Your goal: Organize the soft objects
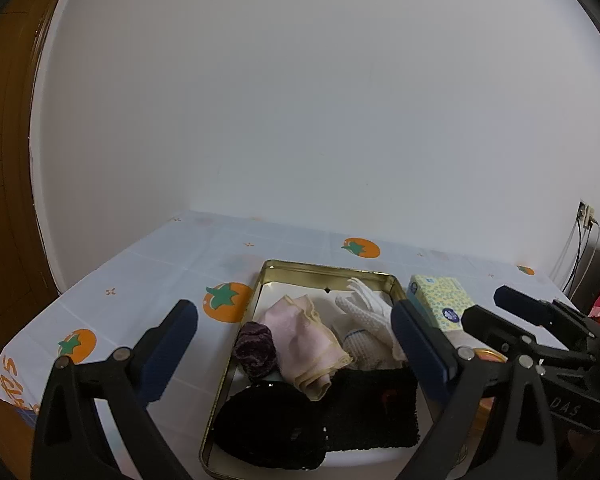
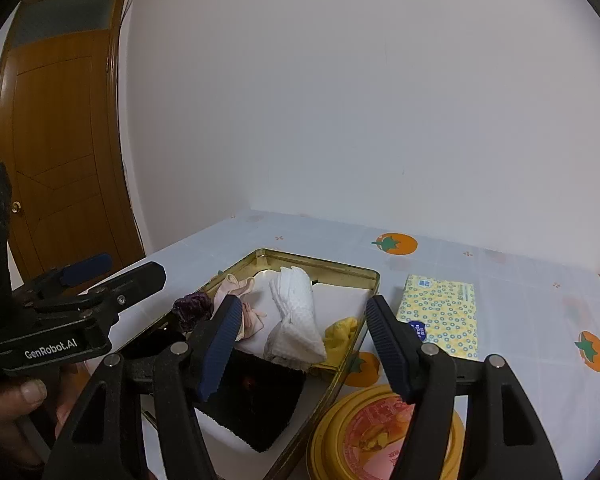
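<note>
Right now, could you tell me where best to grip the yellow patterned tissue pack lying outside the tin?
Probably from above, across the narrow width of the yellow patterned tissue pack: it lies flat on the tablecloth, long sides clear, right of the gold rectangular tin.

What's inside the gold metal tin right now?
The gold metal tin holds a purple scrunchie, pink cloth, white knit gloves, two black fabrics and a yellow cloth. Anything beneath them is covered.
</note>
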`<action>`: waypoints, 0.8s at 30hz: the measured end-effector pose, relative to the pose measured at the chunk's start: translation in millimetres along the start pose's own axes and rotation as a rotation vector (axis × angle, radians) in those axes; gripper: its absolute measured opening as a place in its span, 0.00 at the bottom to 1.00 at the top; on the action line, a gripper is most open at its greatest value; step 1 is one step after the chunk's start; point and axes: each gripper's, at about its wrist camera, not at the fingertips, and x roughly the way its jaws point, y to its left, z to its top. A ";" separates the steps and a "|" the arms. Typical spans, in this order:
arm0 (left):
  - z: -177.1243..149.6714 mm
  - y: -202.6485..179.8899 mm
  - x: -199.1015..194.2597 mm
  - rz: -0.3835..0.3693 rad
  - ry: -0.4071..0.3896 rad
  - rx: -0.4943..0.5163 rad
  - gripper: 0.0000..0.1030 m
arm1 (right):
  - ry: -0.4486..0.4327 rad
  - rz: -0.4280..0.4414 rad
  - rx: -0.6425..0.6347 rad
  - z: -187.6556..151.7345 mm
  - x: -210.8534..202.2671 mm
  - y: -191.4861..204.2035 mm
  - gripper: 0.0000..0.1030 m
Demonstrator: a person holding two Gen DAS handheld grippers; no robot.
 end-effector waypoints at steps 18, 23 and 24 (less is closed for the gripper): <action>0.2 -1.9 -0.8 0.010 0.015 0.004 0.99 | -0.021 0.016 -0.004 -1.0 -3.3 2.3 0.65; -0.6 -0.4 0.6 0.018 0.022 -0.003 0.99 | -0.019 0.018 -0.003 -1.6 -2.9 1.6 0.65; -1.0 -0.1 1.3 0.021 0.025 -0.005 0.99 | -0.018 0.019 -0.003 -1.9 -2.4 1.6 0.65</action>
